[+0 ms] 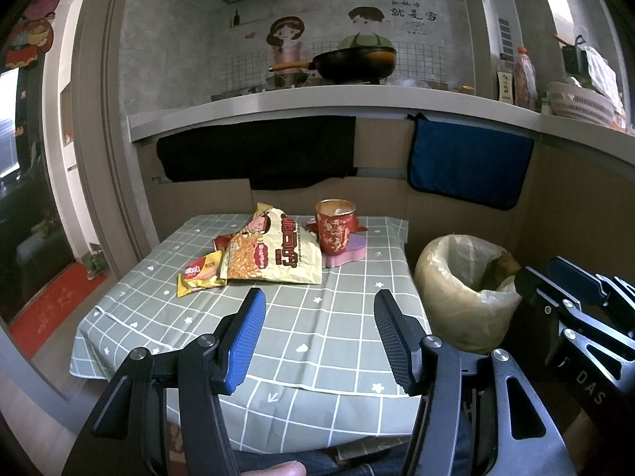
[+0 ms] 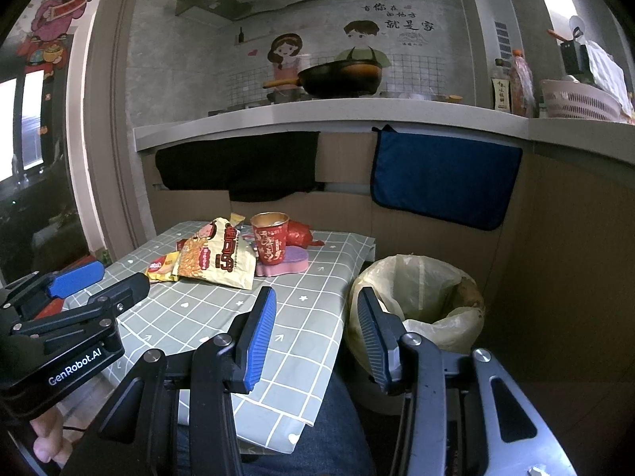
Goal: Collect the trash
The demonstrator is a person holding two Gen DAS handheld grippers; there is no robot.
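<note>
A cream snack bag (image 1: 274,254) (image 2: 222,260) lies on the far half of the small table (image 1: 317,341) (image 2: 285,317). A yellow wafer wrapper (image 1: 200,273) (image 2: 160,269) sits at its left. A red paper cup (image 1: 336,227) (image 2: 270,242) stands upright on a pink sponge (image 1: 347,256) (image 2: 287,263), with a red wrapper (image 2: 299,234) behind it. My left gripper (image 1: 319,311) hovers open over the table's near half, empty. My right gripper (image 2: 317,309) is open and empty over the table's right edge, beside the lined bin (image 1: 466,289) (image 2: 420,301).
The bin stands on the floor right of the table. A kitchen counter (image 1: 357,101) with a black wok (image 1: 353,63) runs behind; a black cloth (image 1: 258,150) and a blue towel (image 1: 470,162) hang below it. A person's jeans (image 2: 337,428) show under the grippers.
</note>
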